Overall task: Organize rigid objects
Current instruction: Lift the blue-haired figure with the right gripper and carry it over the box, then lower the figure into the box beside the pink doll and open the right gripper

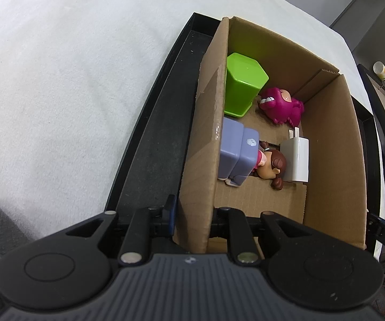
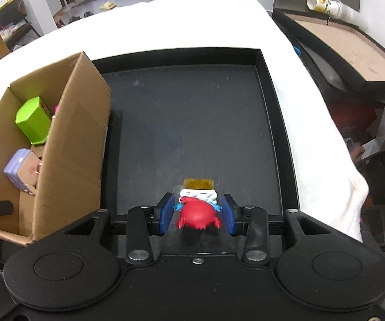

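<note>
Cardboard box: one brown corrugated cardboard box (image 1: 334,144), open at the top, standing in the left part of the black tray.
Things in the box: five, counted in the left wrist view. One lime-green hexagonal plastic container (image 1: 241,88), upside down against the box's left wall at its far end; one lilac plastic toy suitcase (image 1: 236,151) against the same wall, nearer; one magenta plastic monster figure (image 1: 282,103) near the far right corner; one brown-haired doll figure (image 1: 271,164) lying between the suitcase and one white plastic block (image 1: 296,159).
Left gripper: its fingers straddle the box's left wall, one blue pad (image 1: 171,212) outside it; the left gripper (image 1: 192,222) seems to clamp that cardboard wall, though the inner pad is hidden.
Tray: one shallow black rectangular tray (image 2: 264,61) on one white cloth-covered surface (image 2: 192,18); its floor is dusty grey.
Red crab toy: one small red plastic crab figure (image 2: 196,215), round-bodied with light blue arms, white striped clothing and an amber base, lying near the tray's near edge, right of centre.
Right gripper: the right gripper (image 2: 197,214) has its two blue pads spread wide on either side of the crab, each with a gap to the toy; it grips nothing.
</note>
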### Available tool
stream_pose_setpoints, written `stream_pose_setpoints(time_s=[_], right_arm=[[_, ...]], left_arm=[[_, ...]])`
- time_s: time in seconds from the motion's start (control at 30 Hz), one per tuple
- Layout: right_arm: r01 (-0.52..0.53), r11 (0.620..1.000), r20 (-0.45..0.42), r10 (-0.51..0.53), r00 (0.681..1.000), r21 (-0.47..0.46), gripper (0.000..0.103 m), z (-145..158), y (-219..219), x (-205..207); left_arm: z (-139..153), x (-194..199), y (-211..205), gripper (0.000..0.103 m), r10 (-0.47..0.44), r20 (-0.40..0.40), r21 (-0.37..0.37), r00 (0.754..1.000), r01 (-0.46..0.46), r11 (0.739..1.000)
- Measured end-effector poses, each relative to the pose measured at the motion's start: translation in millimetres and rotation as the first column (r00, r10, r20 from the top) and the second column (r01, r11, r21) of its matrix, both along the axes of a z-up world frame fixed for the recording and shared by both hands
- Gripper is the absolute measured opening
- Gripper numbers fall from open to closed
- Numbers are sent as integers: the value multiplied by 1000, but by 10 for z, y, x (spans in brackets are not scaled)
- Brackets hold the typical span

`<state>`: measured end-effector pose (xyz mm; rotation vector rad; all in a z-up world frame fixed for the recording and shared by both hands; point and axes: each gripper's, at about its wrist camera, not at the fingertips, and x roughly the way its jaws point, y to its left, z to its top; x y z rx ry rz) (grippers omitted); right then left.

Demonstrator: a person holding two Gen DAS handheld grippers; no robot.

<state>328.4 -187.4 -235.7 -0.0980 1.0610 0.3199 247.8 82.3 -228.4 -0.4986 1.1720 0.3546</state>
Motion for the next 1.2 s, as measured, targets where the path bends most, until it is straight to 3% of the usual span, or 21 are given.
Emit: stream_pose_setpoints(time_s=[0.43, 0.97, 1.2], right_arm=[[-19, 999, 42, 18, 999, 42, 39, 314, 92, -6], [-132, 987, 146, 118, 982, 89, 39, 898, 695, 124], [-188, 977, 157, 171, 973, 101, 39, 985, 1006, 144]], left_arm=[[2, -11, 9, 19, 6, 8, -11, 1000, -6, 1000], [-4, -20, 24, 19, 3, 17, -35, 1000, -2, 999], [-7, -15, 36, 19, -7, 18, -44, 1000, 8, 999]])
